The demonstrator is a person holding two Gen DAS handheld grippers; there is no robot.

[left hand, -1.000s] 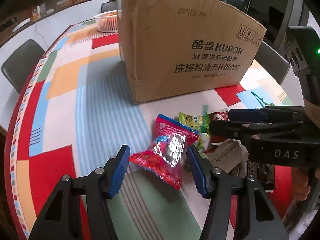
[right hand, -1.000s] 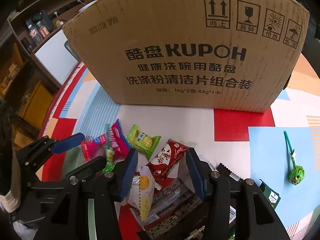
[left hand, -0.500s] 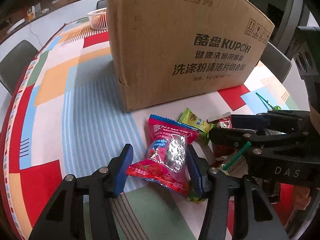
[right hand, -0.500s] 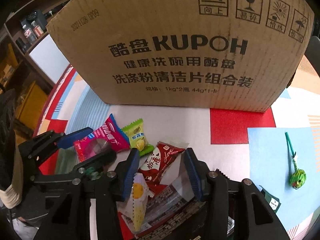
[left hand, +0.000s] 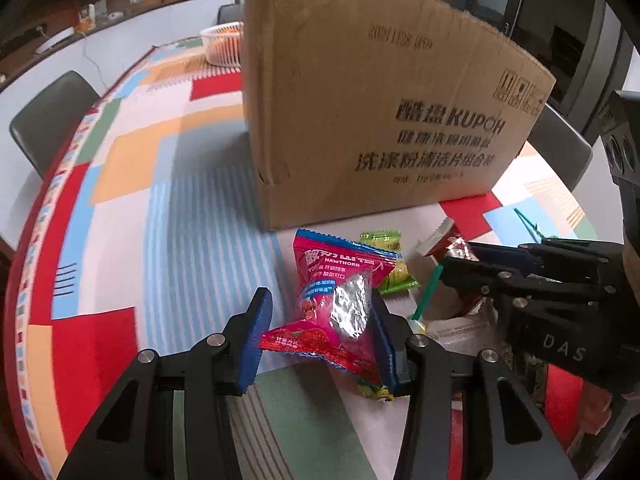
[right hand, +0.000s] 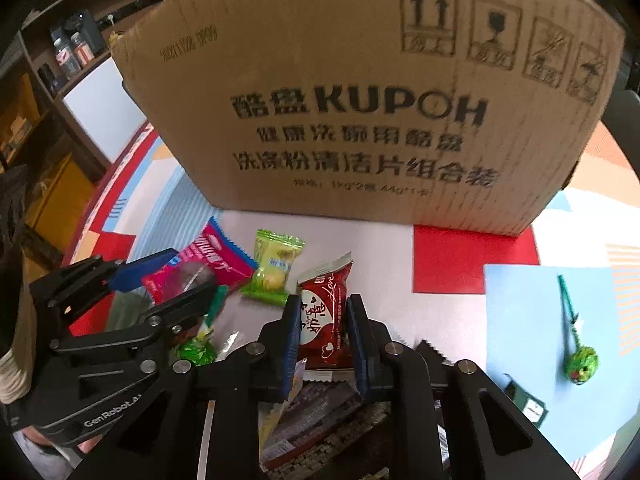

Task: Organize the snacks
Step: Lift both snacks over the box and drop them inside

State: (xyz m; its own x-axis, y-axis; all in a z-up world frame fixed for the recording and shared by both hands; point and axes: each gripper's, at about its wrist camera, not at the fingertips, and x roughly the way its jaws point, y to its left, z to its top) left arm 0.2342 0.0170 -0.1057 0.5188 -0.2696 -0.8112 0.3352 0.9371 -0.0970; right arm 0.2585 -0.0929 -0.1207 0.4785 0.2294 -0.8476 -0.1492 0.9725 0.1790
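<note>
A pink hawthorn snack packet [left hand: 336, 304] lies between the fingers of my left gripper [left hand: 320, 340]; the right pad touches it and the left pad stands clear, so the gripper is open. The packet also shows in the right wrist view [right hand: 200, 272]. My right gripper [right hand: 324, 340] is shut on a dark red "Love" snack packet [right hand: 326, 316], which shows in the left wrist view [left hand: 452, 244]. A green-yellow candy packet [right hand: 274, 268] lies between the two. The tall KUPOH cardboard box [right hand: 360, 112] stands just behind the snacks.
More wrappers lie under my right gripper [right hand: 312, 412]. A green lollipop [right hand: 580, 364] lies on the blue patch at right, another [right hand: 200, 344] beside the left gripper. A white basket [left hand: 222, 44] stands behind the box. Grey chairs [left hand: 48, 120] ring the colourful tablecloth [left hand: 120, 208].
My right gripper has closed on the dark red packet. Both grippers have moved closer to the box. The pink packet has stayed between the left fingers.
</note>
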